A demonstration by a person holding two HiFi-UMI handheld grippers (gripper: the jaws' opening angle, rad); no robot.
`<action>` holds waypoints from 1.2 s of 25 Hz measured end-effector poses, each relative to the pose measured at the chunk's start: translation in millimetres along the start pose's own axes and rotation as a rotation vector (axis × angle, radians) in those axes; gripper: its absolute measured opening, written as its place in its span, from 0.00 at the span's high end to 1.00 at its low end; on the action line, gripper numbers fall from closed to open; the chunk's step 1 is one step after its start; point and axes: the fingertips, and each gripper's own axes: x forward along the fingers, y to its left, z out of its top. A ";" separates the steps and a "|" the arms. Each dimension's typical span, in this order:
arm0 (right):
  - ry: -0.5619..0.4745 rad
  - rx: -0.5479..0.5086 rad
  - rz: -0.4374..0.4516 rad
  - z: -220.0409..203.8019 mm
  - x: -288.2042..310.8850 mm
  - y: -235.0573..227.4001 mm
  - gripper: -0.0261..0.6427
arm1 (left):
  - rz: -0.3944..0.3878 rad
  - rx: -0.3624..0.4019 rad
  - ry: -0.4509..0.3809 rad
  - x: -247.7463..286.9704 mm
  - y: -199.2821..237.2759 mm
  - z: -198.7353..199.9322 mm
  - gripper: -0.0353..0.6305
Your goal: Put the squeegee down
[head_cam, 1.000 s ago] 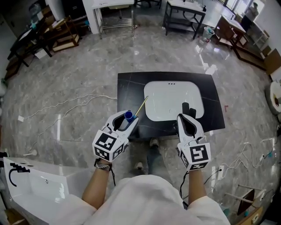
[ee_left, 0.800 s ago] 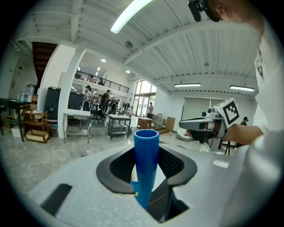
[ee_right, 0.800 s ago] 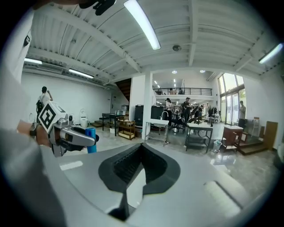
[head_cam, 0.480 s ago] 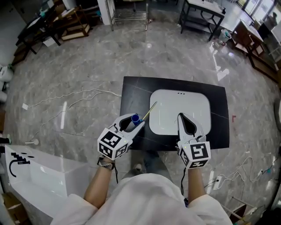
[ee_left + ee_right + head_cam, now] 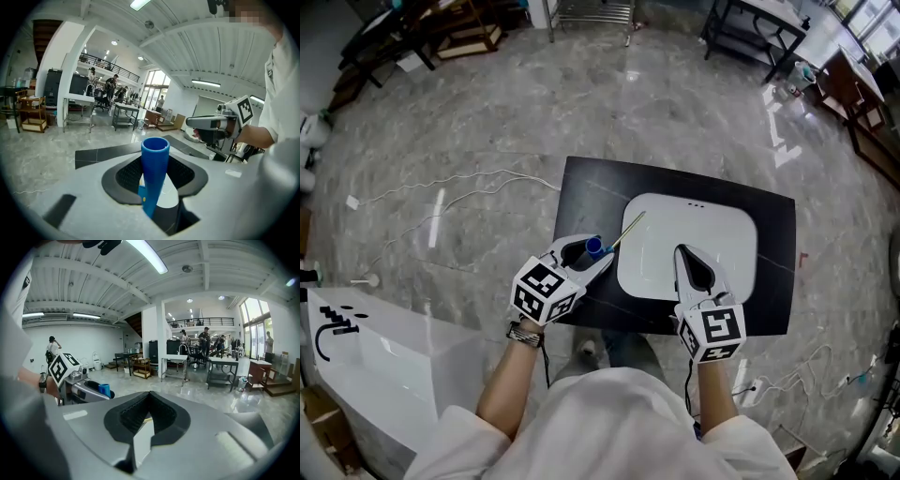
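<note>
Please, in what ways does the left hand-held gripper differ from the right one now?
The left hand-held gripper is shut on the blue handle of the squeegee; the right hand-held gripper is shut on nothing. The left one is over the black table, beside the white basin; the right one is over the basin. Both carry a marker cube and point away from the person.
</note>
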 end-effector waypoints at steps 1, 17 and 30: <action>0.007 0.001 0.007 -1.3 4.3 -0.2 0.95 | 0.002 -0.003 0.003 2.2 4.4 -0.3 0.71; 0.044 0.011 0.078 -11.9 42.9 -3.5 0.95 | -0.040 -0.053 0.017 45.2 58.9 -13.3 0.71; 0.054 0.015 0.079 -23.7 36.4 -0.2 0.95 | -0.063 -0.121 -0.048 42.3 81.4 -18.6 0.71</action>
